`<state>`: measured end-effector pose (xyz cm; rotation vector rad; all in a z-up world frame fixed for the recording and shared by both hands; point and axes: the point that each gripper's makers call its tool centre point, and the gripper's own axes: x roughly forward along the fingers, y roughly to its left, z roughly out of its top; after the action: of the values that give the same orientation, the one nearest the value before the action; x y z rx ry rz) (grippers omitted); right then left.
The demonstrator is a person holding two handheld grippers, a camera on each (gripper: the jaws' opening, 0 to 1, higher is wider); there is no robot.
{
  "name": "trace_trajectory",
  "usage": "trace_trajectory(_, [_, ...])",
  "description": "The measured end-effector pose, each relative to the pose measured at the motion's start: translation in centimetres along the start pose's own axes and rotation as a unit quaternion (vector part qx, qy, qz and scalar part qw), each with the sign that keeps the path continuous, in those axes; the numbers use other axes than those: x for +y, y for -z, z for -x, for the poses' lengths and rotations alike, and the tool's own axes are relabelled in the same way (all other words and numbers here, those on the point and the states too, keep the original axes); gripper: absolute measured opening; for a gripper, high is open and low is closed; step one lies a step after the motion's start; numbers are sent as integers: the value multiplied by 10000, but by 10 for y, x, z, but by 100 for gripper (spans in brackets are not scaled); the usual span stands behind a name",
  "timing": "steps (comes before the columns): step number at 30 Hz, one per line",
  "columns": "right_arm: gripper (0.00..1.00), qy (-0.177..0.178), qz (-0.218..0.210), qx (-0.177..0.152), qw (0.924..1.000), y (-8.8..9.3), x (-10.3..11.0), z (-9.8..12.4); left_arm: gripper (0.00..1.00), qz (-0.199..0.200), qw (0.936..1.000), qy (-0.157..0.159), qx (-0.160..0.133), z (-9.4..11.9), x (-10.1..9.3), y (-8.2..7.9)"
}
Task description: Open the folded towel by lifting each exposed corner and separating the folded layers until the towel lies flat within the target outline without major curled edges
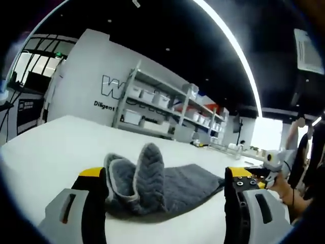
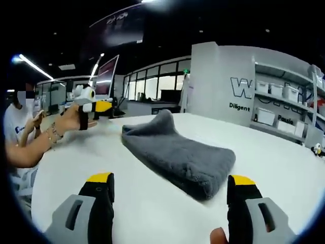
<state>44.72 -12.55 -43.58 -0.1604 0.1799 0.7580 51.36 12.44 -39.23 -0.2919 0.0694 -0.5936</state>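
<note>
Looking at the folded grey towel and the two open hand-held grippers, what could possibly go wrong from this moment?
1. The towel has curled-up flaps at the end near the left hand-held gripper; its open jaws may pinch several layers together, so nothing separates.
2. The thick folded edge facing the right hand-held gripper shows no free corner; a grab there could drag the whole towel across the smooth white table.

Lab-like workspace, white table (image 2: 152, 213), storage shelving (image 1: 167, 109) with bins, lettered wall (image 2: 244, 94), glass-walled offices (image 2: 152, 84)
</note>
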Motion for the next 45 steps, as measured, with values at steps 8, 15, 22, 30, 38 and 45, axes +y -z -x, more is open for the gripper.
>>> trace_trajectory(8, [83,-88,310,-139,9994,-15,30,-29,94,-28,9999,38,121,2,2,0])
trace_trajectory(15, [83,-340,640,134,9973,-13,64,-56,93,-122,9997,53,205,3,0,2])
trace_trajectory(22, [78,-645,499,-485,9955,-39,104,-83,93,-110,9997,40,204,4,2,0])
trace_trajectory(30, [66,-542,988,-369,9929,-40,128,-115,90,-93,9998,-122,155,9,5,0])
trace_trajectory(38, [48,-430,1495,-469,9867,-46,136,-141,90,-56,9996,-184,185,8,7,3])
trace_trajectory(45, [39,-248,2296,54,9730,-26,131,-172,90,-438,9976,-393,369,9,10,6])
